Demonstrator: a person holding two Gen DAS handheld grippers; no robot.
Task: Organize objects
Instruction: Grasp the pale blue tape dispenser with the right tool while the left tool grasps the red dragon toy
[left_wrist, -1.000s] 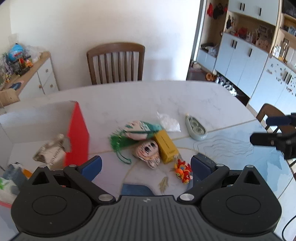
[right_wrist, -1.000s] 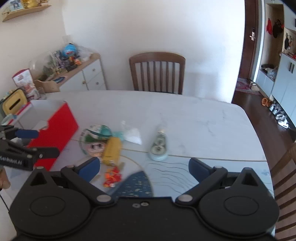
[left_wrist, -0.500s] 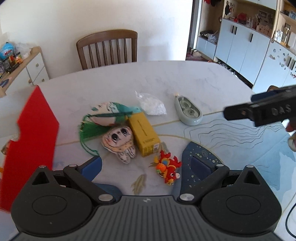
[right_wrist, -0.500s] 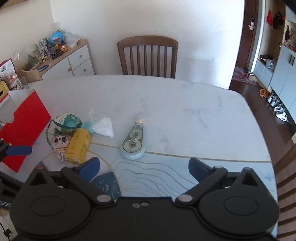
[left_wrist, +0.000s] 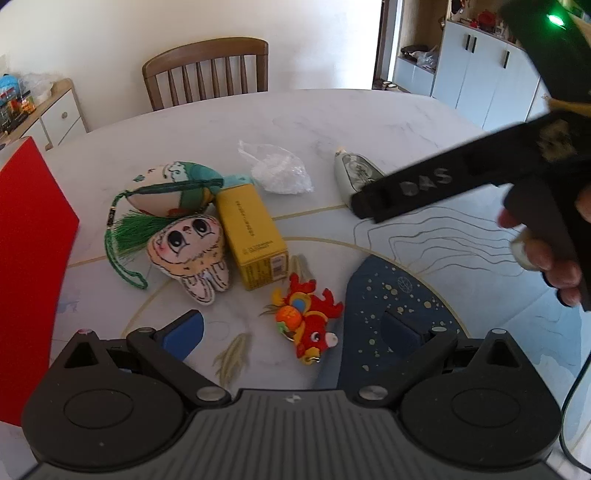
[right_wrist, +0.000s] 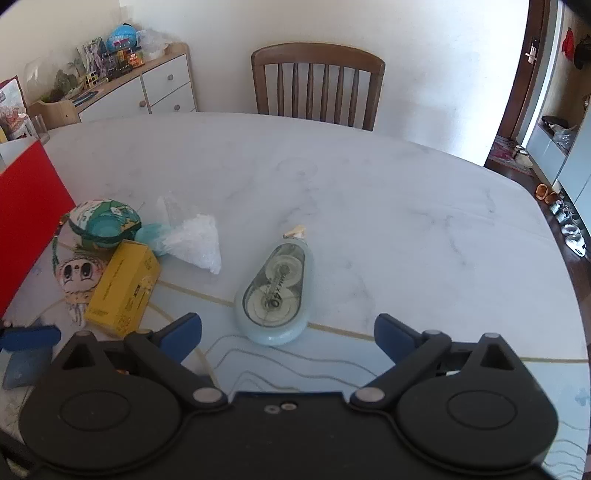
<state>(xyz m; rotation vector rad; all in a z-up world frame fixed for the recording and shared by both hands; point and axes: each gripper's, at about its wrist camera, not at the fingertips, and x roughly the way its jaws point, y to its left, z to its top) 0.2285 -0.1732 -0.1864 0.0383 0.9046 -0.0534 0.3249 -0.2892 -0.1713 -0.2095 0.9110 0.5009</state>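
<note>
So, correction tape (right_wrist: 274, 293): pale blue teardrop shell, clear window, two white reels, lying flat mid-table at 12 o'clock of right gripper (right_wrist: 288, 330), jaws wide apart. Left gripper (left_wrist: 291, 325) also spread, over red dragon toy (left_wrist: 304, 321). Since half second ago: both closer, red box (left_wrist: 29, 266) slid toward 9 o'clock.

The far half of the marble table (right_wrist: 369, 177) lies bare from ten to two o'clock. Around the correction tape (right_wrist: 275, 291) the surface is free at twelve, three and six; the plastic bag (right_wrist: 194, 242) sits near at ten. At nine o'clock the yellow box (right_wrist: 122, 288), bunny toy (left_wrist: 188, 251) and tasselled pouch (left_wrist: 170, 188) crowd together, touching. The red box (right_wrist: 26, 218) walls off the left edge. The red dragon toy (left_wrist: 306, 321) lies clear between the left gripper's (left_wrist: 291, 328) wide-spread fingers.
</note>
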